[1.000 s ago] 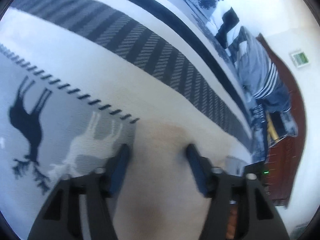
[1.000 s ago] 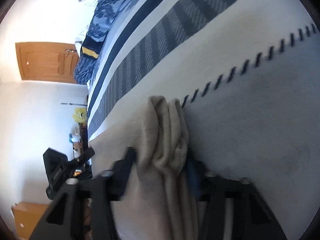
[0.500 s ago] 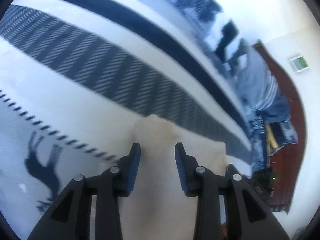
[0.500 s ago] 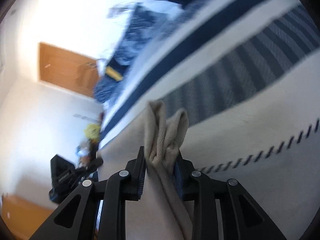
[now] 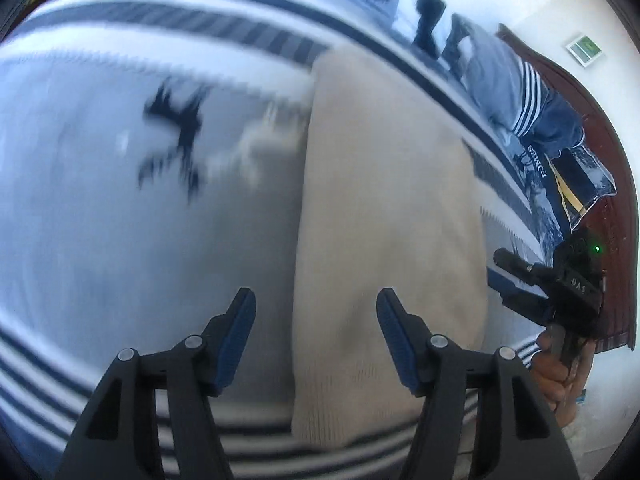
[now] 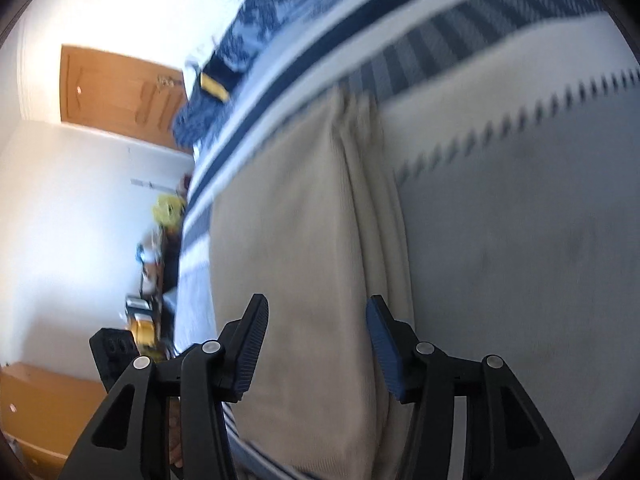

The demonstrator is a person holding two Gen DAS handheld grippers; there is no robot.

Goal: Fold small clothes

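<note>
the beige knit garment (image 5: pixel 384 216) lay flat on the striped bedspread (image 5: pixel 120 208), folded into a long rectangle with its stacked edges (image 6: pixel 372 216) running down one side. both grippers hung above it with nothing in them. the left gripper (image 5: pixel 316 340) had its fingers spread wide over the near left edge, and the right gripper (image 6: pixel 316 344) was just as wide apart, straddling the layered fold, probably so the cloth could settle without being dragged. both views were pretty motion-blurred, so i couldn't say if any pad brushed the fabric. i'd guess one fold was done and it sat lengthwise like that for a second fold across the middle.
</note>
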